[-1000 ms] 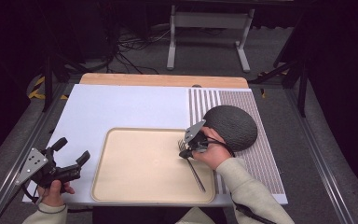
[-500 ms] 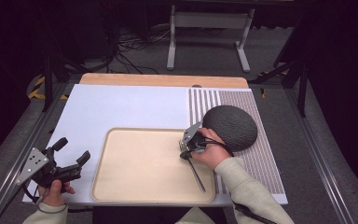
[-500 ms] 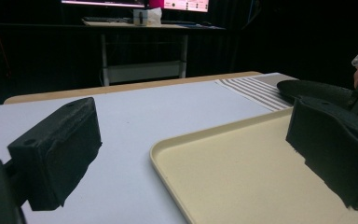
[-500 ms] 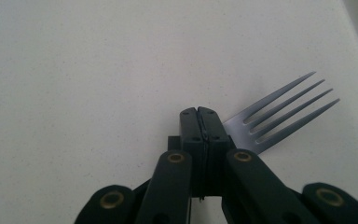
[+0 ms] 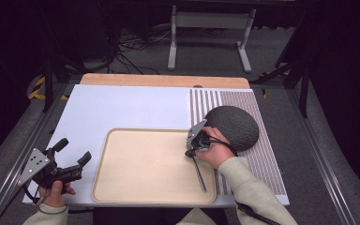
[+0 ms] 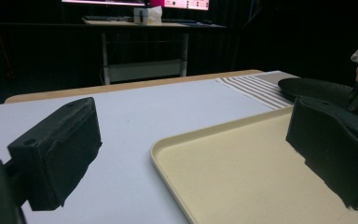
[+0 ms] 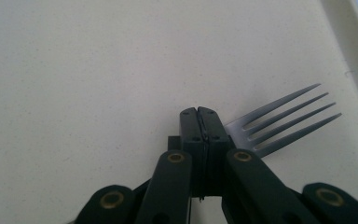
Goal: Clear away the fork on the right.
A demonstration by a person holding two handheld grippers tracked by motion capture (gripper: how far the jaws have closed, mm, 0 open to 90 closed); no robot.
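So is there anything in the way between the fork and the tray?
No, nothing visible is in the way. The right gripper has its jaws shut on the fork, right over the bare floor of the beige tray. The dark round mat lies off to the side, outside the tray.

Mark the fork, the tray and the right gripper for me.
fork (image 7: 284, 119), right gripper view, on the tines.
tray (image 5: 145, 164), high view, on its bare floor.
right gripper (image 7: 199, 114), right gripper view, at the closed jaw tips.

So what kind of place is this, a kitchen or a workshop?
Probably a recording lab, not a kitchen: a table on a metal frame, loose cables on the floor, lit monitors behind, and a tray with a fork.
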